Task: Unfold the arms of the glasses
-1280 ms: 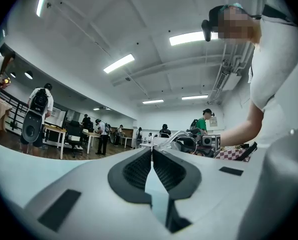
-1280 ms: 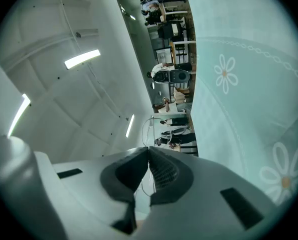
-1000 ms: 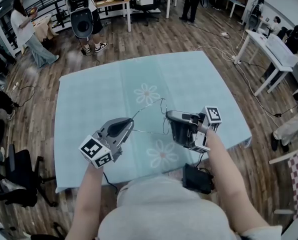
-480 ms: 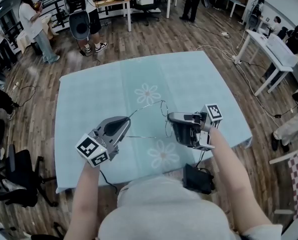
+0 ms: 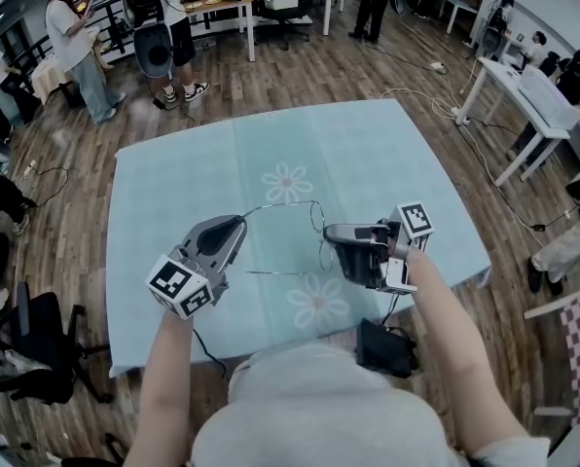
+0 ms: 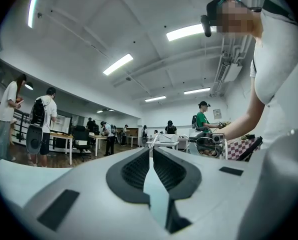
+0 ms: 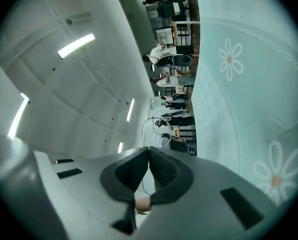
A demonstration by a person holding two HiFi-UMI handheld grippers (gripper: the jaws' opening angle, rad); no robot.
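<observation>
Wire-thin glasses (image 5: pixel 314 210), judged light, springy and easily bent; left gripper (image 5: pixel 234 228) pinches the far arm's tip, right gripper (image 5: pixel 331 233) clamps the lens rim.

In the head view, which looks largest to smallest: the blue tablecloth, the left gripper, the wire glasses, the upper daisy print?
1. Light blue tablecloth.
2. Grey left gripper and thin wire glasses: they span about the same area and the gripper is nearer the camera, so I do not rank them.
3. White daisy print.
</observation>
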